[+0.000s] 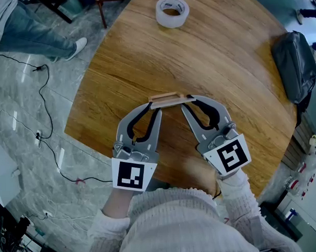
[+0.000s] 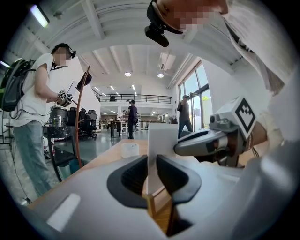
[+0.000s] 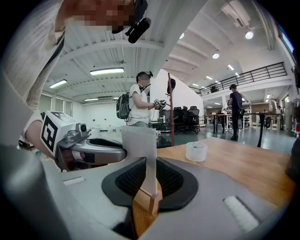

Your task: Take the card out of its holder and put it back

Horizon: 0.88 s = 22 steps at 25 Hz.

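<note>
Wooden holder on the table, white card upright in it, is what we pinch at either end with left tongs and right tongs nearly closed.

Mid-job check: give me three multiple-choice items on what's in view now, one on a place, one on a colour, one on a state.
1. Where on the table is the tape?
A. At the far side, beyond the holder
B. Between the person and the holder
C. Hanging off the near edge

2. What colour is the card?
A. White
B. Red
C. Black

3. How is the card placed?
A. Lying flat on the table
B. Standing upright in the holder
C. Lifted well clear of the holder

Answers:
1 A: the head view shows the tape near the far edge, past the holder.
2 A: both gripper views show a plain white card.
3 B: the right gripper view shows its lower edge seated in the wooden slot.
</note>
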{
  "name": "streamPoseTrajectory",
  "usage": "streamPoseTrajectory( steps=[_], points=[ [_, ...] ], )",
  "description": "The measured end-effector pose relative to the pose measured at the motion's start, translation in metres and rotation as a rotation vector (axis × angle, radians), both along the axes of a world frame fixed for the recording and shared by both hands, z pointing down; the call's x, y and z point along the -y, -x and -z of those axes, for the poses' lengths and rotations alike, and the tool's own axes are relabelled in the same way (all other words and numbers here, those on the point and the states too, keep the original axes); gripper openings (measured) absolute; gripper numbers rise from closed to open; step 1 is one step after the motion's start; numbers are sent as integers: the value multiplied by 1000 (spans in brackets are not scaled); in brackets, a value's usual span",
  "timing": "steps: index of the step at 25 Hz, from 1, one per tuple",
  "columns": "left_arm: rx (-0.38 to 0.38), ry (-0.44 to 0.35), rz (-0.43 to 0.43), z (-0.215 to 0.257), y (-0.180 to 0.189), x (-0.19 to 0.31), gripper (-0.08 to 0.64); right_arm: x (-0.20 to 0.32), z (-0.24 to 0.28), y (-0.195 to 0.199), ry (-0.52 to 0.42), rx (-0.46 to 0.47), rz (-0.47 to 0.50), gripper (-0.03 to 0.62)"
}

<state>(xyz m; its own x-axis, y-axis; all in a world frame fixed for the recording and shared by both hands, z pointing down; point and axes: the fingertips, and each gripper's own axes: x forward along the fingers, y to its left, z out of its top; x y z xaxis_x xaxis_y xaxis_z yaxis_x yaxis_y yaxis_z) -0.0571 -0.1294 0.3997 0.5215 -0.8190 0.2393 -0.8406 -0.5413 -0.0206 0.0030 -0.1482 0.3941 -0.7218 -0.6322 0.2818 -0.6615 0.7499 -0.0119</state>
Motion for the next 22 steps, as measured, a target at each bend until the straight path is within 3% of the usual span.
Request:
streamPoseTrajectory(
  steps=[10,22],
  points=[
    [-34,31,16,-8,-1,-2,55,-4,-10,0,13,-15,26,55],
    [1,57,2,-24,-2,-1,60,-6,-31,0,59,-52,39,57]
  ],
)
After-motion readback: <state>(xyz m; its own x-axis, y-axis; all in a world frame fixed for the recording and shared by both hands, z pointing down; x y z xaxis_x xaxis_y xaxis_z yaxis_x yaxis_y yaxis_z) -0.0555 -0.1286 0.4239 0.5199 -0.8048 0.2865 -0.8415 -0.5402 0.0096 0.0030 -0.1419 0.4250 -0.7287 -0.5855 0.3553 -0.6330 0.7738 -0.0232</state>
